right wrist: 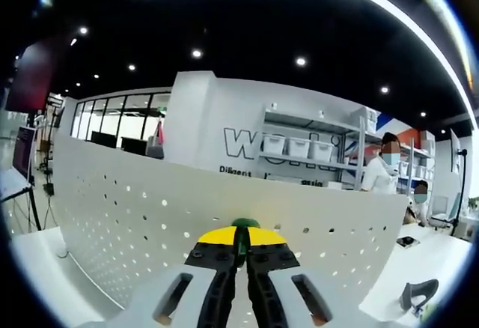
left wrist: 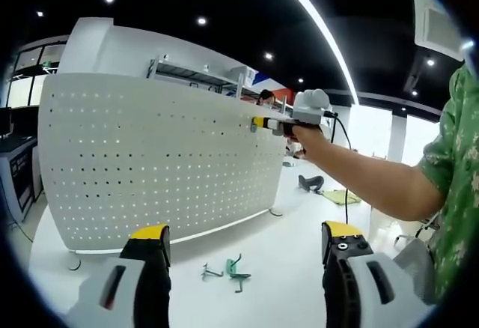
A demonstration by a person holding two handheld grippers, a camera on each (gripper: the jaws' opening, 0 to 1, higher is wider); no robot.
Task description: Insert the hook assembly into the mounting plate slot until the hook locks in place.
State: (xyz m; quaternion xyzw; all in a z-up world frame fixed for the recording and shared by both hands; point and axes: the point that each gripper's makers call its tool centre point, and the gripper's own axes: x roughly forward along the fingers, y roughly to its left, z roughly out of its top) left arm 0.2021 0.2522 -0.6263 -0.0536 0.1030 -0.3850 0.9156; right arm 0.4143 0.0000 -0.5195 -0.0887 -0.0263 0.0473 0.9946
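dark ceiling (right wrist: 247, 21), strip light (left wrist: 314, 21), shelving (right wrist: 314, 148)

- The green hook (right wrist: 244, 225) is mostly hidden between the right gripper (right wrist: 241, 257) jaws.
- The pegboard (left wrist: 150, 156) base is cut behind the left gripper (left wrist: 243, 249) jaws.

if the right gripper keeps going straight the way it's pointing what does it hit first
Most likely the white pegboard. The right gripper, shut on a green hook, points straight at it and looks close, though depth is unclear.
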